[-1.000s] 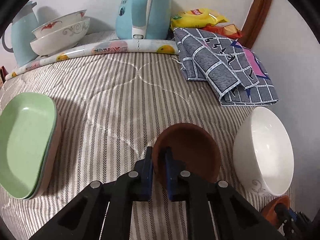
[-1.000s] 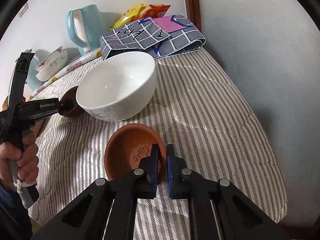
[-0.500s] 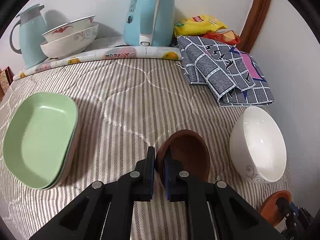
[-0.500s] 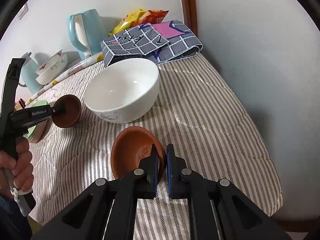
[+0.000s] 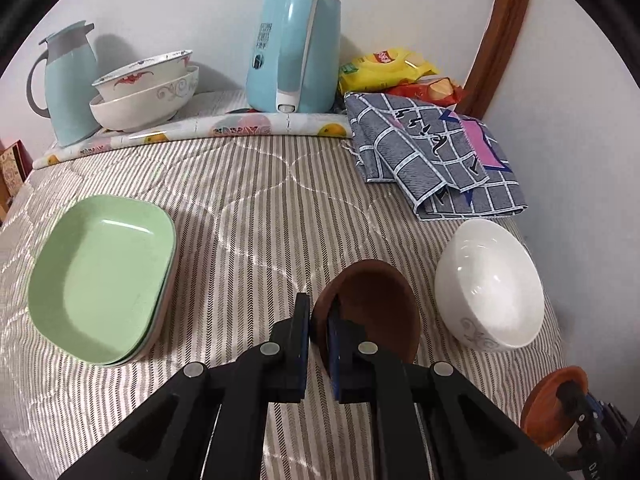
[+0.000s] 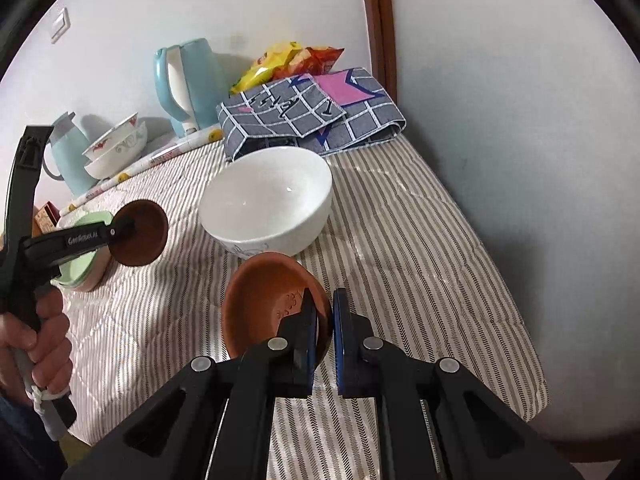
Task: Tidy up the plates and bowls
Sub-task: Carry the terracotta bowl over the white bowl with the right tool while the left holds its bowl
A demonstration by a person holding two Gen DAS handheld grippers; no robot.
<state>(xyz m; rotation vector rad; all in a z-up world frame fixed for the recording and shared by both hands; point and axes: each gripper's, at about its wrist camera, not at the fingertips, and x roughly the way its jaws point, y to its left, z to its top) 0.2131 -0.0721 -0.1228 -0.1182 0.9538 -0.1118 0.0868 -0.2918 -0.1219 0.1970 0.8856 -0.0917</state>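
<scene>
My left gripper point(image 5: 318, 312) is shut on the rim of a dark brown saucer point(image 5: 376, 308), lifted off the striped cloth and tilted on edge. In the right wrist view that same saucer point(image 6: 140, 236) hangs at the end of the left gripper point(image 6: 120, 232). My right gripper point(image 6: 324, 312) is shut on the rim of an orange-brown saucer point(image 6: 264, 304), also raised; this saucer point(image 5: 548, 404) shows at the lower right of the left wrist view. A white bowl point(image 5: 488, 284) point(image 6: 268, 200) stands between them. A stack of green dishes point(image 5: 104, 276) lies at the left.
At the back stand a blue kettle point(image 5: 296, 52), a blue jug point(image 5: 68, 84) and two stacked patterned bowls point(image 5: 148, 88) behind a rolled mat point(image 5: 200, 134). A folded checked cloth point(image 5: 436, 160) and snack bags point(image 5: 392, 68) fill the far right corner. A hand point(image 6: 36, 344) holds the left gripper's handle.
Both grippers have risen with their saucers, which now hang clear of the cloth. More of the table has come into both views.
</scene>
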